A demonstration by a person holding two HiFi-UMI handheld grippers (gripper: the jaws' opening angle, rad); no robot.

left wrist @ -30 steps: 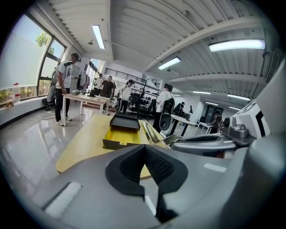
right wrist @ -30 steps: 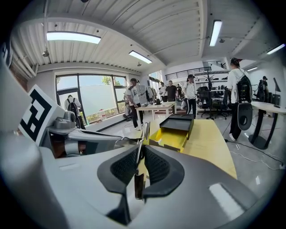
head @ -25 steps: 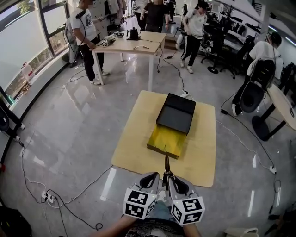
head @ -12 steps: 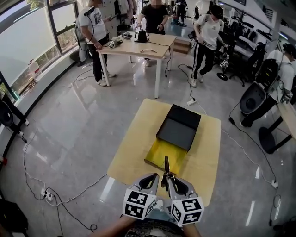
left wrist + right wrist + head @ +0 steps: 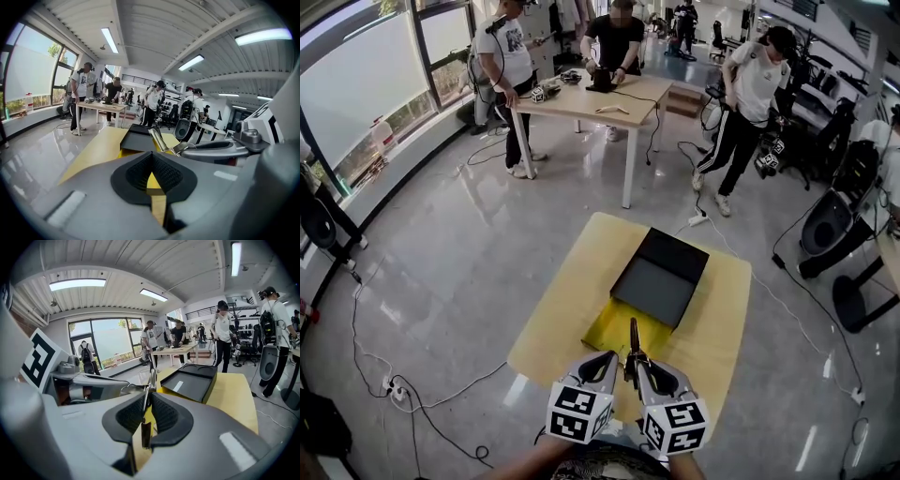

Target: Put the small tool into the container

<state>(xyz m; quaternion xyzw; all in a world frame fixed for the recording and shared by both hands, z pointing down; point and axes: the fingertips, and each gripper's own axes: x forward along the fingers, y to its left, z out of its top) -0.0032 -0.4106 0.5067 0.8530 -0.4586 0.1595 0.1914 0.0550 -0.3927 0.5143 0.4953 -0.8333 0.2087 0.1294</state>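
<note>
The small tool [image 5: 632,342], a thin dark metal piece, stands upright with my right gripper [image 5: 639,366] shut on its lower end. In the right gripper view the tool [image 5: 151,380] rises from between the pads. My left gripper [image 5: 609,361] sits close beside it on the left, its jaws shut with nothing in them. The tool [image 5: 159,139] shows to the right in the left gripper view. Just ahead lies the container, a yellow box [image 5: 614,330] whose far part is covered by a black tray-like lid [image 5: 661,279]. Both grippers hover before the box's near edge.
The box rests on a low tan wooden board [image 5: 558,314] on the shiny grey floor. Cables [image 5: 412,398] trail on the floor to the left. Beyond stand a wooden table [image 5: 591,94] with people around it, office chairs and equipment at the right.
The head view has shifted, so the board and box sit a little higher and the people behind appear closer. Both grippers and the tool keep the same pose.
</note>
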